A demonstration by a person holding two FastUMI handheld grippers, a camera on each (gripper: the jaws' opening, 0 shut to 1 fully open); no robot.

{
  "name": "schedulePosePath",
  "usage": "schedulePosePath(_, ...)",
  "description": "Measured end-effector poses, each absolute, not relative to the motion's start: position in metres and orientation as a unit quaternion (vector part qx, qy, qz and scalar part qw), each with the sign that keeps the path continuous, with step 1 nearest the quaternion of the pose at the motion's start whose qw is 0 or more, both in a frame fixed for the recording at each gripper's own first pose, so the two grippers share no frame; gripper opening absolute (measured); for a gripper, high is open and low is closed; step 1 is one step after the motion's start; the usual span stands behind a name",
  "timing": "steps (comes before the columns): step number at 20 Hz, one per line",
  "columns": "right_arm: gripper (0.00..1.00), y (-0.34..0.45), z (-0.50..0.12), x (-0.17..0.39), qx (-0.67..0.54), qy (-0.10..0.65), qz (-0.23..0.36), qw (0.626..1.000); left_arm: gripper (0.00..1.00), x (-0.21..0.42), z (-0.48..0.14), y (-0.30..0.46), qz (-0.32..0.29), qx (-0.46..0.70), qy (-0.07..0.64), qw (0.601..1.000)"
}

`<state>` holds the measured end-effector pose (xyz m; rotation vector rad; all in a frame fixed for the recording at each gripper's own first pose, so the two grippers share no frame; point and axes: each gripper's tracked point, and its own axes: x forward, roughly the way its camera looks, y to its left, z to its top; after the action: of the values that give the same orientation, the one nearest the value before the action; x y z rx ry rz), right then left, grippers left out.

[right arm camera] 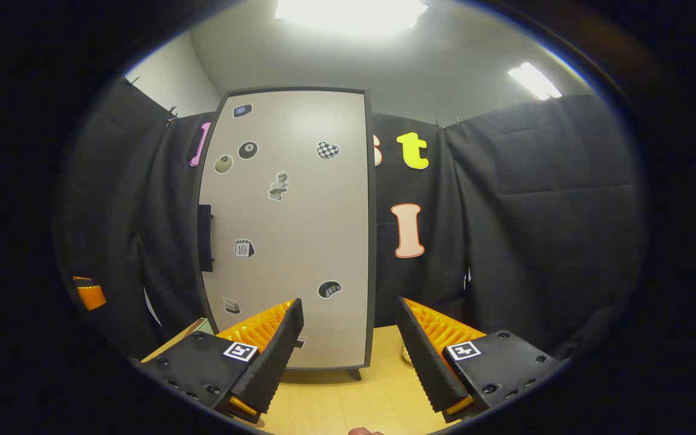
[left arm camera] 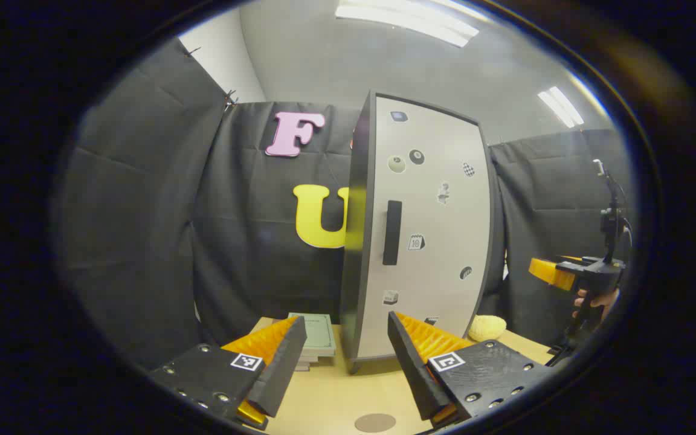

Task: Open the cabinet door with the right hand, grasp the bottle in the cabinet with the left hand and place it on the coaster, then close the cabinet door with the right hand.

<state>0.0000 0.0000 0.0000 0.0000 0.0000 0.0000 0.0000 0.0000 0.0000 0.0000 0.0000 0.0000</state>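
From my remote seat I see the cabinet door (right arm camera: 290,229) in pale grey, edged in a dark charcoal frame, with a black handle (left arm camera: 391,232) and small stickers (right arm camera: 327,150), one checkered black and white, one like a black billiard ball. The table (left arm camera: 336,393) is light tan wood, and the round coaster (left arm camera: 375,422) on it is dull brown. A stack of books (left arm camera: 315,339) shows a pale green cover, and a soft lump (left arm camera: 487,328) beside the cabinet is pale yellow.

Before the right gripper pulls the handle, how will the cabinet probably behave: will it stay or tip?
The cabinet looks tall and narrow on short feet, so a hard pull could probably rock or slide it on the smooth table. The handle sits at mid-height, which likely limits tipping. The door looks like a stiff flat panel.
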Motion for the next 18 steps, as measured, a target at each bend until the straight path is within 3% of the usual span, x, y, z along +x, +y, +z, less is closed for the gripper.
schedulePosePath(14, 0.98, 0.007, 0.000, -0.002, -0.002, -0.010, 0.022, 1.000, 0.84, -0.004, -0.014, 0.011, 0.045, -0.006, 0.011, 0.999)
schedulePosePath(18, 0.98, 0.016, 0.005, -0.003, 0.004, -0.010, 0.052, 0.999, 0.84, -0.024, -0.025, 0.019, 0.058, -0.009, 0.021, 0.998)
